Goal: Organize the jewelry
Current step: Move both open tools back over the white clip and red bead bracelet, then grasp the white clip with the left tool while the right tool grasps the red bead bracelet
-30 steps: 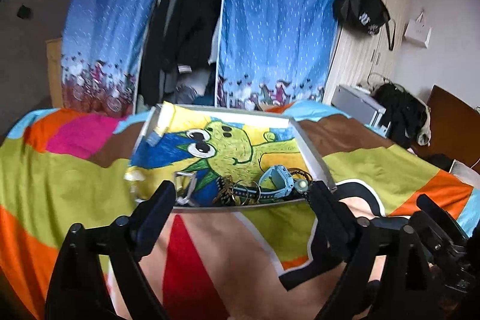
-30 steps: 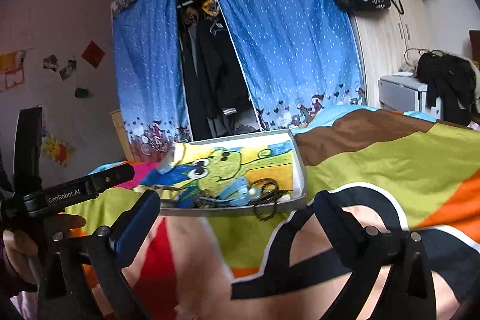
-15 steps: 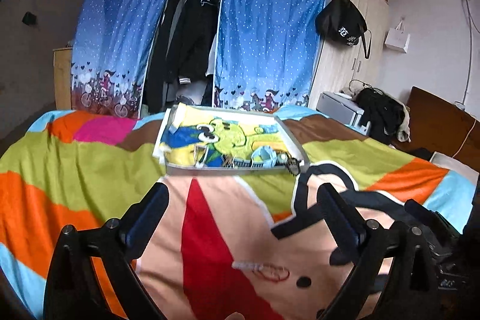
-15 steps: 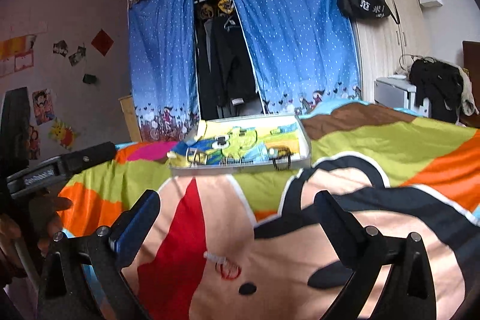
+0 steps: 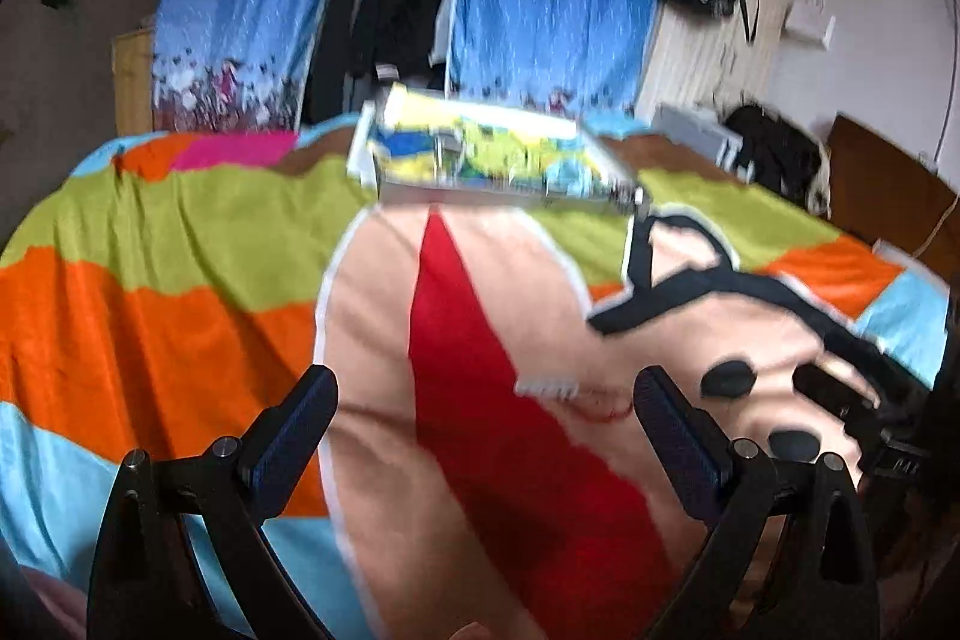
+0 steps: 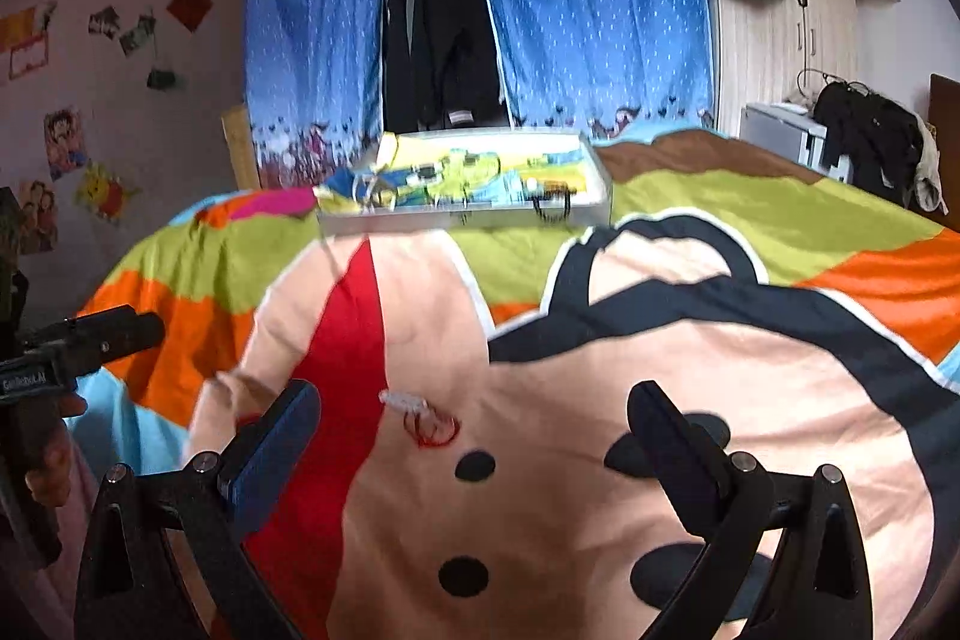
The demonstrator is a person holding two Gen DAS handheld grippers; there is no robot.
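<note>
Both hand-held grippers have pulled back from the tray over the last second, so it now sits at the far side of the bed instead of filling the view. I see the left hand-held gripper with its jaws wide apart and nothing between them; the right hand-held gripper is likewise spread and empty.

My target now looks to be the red bracelet, a thin loop with a small pale tag, lying flat on the bedspread near me, between the spread jaws in the right wrist view. The left wrist view shows it too, though smeared by motion. The rest of the jewelry seems to lie in the tray, well apart from this piece.

I judge the step in hand to be picking up this stray loop. To do it well I would let the motion settle first, then come down on the pale tag, since the cord is thin and the soft bedspread could bunch between the jaws.
</note>
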